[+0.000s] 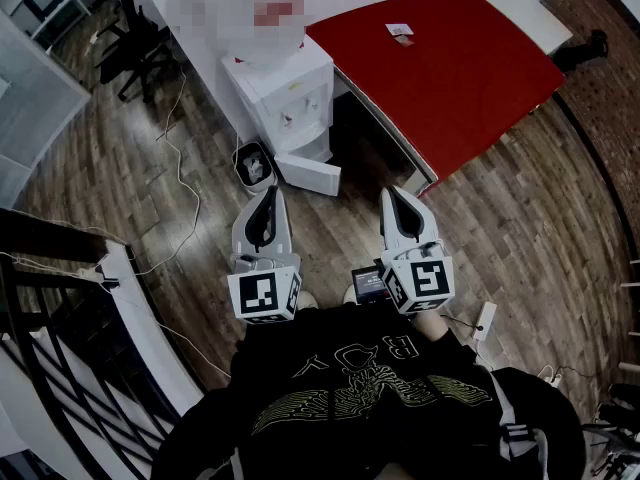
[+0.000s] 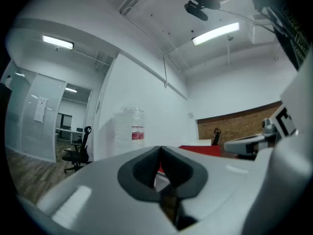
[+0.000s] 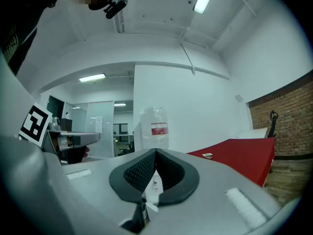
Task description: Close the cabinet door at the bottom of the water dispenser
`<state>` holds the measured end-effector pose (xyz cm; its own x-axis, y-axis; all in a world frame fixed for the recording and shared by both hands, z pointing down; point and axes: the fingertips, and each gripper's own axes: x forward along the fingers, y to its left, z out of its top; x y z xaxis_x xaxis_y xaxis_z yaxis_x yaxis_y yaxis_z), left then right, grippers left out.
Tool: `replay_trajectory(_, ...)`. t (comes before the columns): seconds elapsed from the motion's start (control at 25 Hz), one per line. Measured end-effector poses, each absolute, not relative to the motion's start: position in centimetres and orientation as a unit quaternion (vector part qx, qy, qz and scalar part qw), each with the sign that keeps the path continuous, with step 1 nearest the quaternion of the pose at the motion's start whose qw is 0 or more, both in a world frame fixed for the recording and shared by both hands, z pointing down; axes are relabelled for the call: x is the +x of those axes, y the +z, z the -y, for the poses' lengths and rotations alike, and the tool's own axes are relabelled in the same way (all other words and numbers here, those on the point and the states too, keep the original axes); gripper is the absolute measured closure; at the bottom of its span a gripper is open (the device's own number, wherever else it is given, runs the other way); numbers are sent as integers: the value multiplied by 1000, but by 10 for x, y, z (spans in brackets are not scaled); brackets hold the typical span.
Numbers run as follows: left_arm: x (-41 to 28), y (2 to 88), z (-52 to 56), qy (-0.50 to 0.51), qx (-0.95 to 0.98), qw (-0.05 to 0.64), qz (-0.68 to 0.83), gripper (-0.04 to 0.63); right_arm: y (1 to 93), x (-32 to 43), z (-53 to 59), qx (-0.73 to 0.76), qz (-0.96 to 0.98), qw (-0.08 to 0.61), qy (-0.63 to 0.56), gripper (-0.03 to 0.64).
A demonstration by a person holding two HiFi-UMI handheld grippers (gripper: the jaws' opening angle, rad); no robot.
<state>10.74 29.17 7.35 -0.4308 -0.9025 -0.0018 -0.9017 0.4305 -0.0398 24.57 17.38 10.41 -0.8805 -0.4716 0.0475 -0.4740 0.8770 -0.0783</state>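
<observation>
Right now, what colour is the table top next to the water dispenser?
Red. The table shows best in the head view.

Red table (image 1: pixel 440 68) by a brick wall (image 3: pixel 288 116), black office chair (image 1: pixel 135 43), small bin (image 1: pixel 254 163), white cable (image 1: pixel 172 153) across wooden floor (image 1: pixel 520 228).

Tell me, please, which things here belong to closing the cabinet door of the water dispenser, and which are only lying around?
For the job:
- water dispenser
- its cabinet door, standing open
- left tongs and right tongs, both shut

Just lying about:
- small bin
- red table
- office chair
- power strip
</observation>
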Motion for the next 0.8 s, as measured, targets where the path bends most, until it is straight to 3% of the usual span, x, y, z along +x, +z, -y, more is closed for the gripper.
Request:
replay_trajectory(0.4,91,91,-272,-15,-519,-2,-855,589,123,244,-142,249,967,35,50,618)
replay_trajectory(0.8,5,105,-228,-7,-548,2,-837,588,125,155,-109,257,965,33,45,618)
